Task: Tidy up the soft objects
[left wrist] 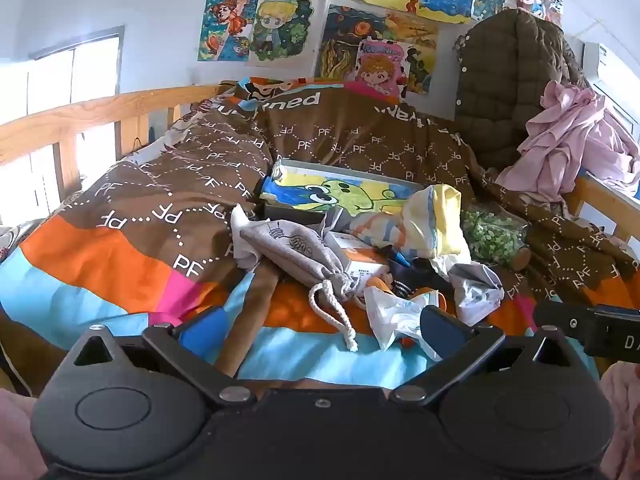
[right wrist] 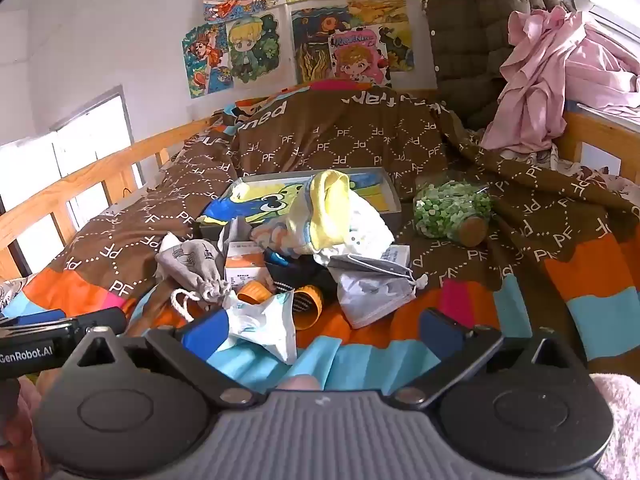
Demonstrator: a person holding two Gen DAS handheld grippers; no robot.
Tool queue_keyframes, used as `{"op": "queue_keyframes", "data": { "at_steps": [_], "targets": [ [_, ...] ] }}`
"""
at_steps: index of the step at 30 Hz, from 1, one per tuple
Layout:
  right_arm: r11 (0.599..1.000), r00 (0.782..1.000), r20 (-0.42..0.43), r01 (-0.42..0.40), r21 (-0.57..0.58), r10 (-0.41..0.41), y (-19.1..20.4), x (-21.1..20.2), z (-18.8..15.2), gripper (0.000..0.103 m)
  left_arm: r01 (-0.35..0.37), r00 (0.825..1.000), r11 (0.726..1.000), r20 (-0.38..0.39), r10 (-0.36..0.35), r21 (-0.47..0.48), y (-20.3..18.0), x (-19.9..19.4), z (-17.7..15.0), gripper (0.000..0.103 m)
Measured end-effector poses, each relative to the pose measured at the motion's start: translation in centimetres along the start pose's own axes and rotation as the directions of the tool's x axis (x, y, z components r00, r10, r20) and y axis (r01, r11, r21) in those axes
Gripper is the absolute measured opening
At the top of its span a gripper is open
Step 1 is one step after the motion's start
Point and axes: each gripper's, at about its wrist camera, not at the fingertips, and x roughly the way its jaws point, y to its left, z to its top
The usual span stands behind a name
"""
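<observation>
we held both tools wide and empty over the bed [left wrist: 120,248], side by side, tilted down at the heap of soft things; the grey drawstring pouch [left wrist: 296,248] lay ahead of the left tool [left wrist: 316,328], its long axis slanting away to the left, cord end nearest; the crumpled white bag [right wrist: 264,324] lay just beyond the right tool [right wrist: 320,328], so we judged that the closer pick

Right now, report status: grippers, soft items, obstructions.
Left gripper and right gripper open, empty. Grey drawstring pouch and yellow cloth lie untouched in the pile. Orange box and jar sit among them.
</observation>
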Motion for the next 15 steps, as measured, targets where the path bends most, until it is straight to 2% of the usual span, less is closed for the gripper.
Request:
{"op": "queue_keyframes", "data": {
  "at_steps": [15],
  "targets": [
    [1.0, 1.0, -0.006, -0.004, 0.004, 0.004, 0.17, 0.01, -0.05, 0.103, 0.004, 1.0, 1.0, -0.01, -0.004, 0.004, 0.16, 0.54, -0.04, 0.102]
  ]
}}
